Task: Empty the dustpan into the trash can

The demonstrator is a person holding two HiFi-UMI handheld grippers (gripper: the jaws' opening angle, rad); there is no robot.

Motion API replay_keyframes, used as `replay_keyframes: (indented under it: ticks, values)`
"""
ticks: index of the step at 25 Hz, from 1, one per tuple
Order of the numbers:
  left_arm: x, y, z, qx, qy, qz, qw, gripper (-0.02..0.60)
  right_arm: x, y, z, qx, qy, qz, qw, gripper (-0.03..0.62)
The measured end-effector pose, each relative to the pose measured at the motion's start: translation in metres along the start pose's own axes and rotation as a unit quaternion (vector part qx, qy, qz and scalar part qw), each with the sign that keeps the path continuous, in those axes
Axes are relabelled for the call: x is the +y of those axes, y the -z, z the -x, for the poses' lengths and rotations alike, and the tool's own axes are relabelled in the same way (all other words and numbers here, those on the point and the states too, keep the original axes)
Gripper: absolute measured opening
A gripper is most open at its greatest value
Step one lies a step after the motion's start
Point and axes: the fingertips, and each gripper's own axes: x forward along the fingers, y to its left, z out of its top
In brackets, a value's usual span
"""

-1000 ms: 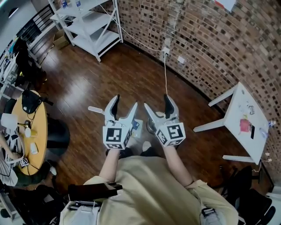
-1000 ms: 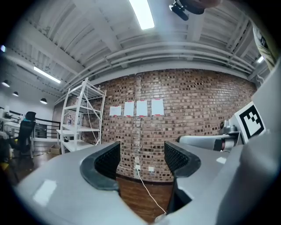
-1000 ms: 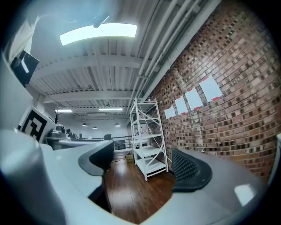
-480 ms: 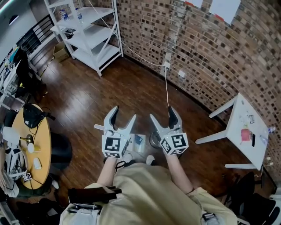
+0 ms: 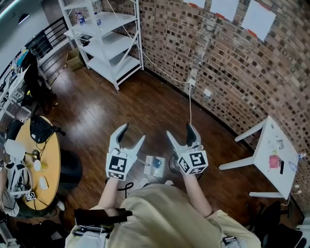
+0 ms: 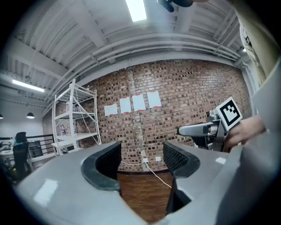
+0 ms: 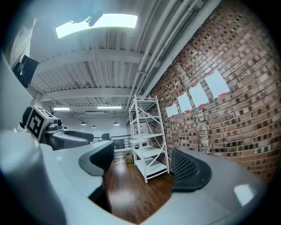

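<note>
- Holding the left gripper (image 5: 131, 133) out level at near left, above the dark wooden floor (image 5: 111, 111). Jaws released and spread apart, only floor and wall showing between them, having just eased a little closer.
- Holding the right gripper (image 5: 180, 131) alongside at near right, apart from the left one. Likewise released, jaws wide with nothing between them, also just eased a little closer.
- Pointing both toward the far brick wall (image 5: 232, 72).
- On the floor below and between the two grippers, just beyond the person's white shoes (image 5: 145, 182): a small white thing with a blue patch and a thin white handle to its left. Taken for the dustpan (image 5: 155, 163), though too small to be sure.
- Just to its right, touching or nearly so: a grey round container, taken for the trash can (image 5: 173, 164), partly hidden by the right gripper.
- Gripped by neither gripper.
- At far left against the wall: a white shelf rack (image 5: 109, 43).
- Hanging from a wall socket (image 5: 192, 82) down to the floor: a white cable (image 5: 190, 104).
- At right: a white table (image 5: 271, 140) with small items on top.
- At near left: a round yellow table (image 5: 51, 155), with a black round stool or bin (image 5: 71, 169) just beside it.
- High on the wall: white paper sheets (image 5: 225, 7).
</note>
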Motion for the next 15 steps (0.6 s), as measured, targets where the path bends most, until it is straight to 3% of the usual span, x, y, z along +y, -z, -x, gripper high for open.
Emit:
replay_keyframes:
  ticks: [8, 15]
  values:
    - [0.035, 0.029, 0.017, 0.069, 0.017, -0.034, 0.9969, 0.285, 0.018, -0.004, -0.029, -0.011, -0.034, 0.005, 0.999, 0.393]
    - [0.041, 0.080, 0.025, 0.148, 0.064, -0.081, 0.9836, 0.264, 0.026, 0.005, -0.044, -0.002, -0.050, -0.006, 0.999, 0.391]
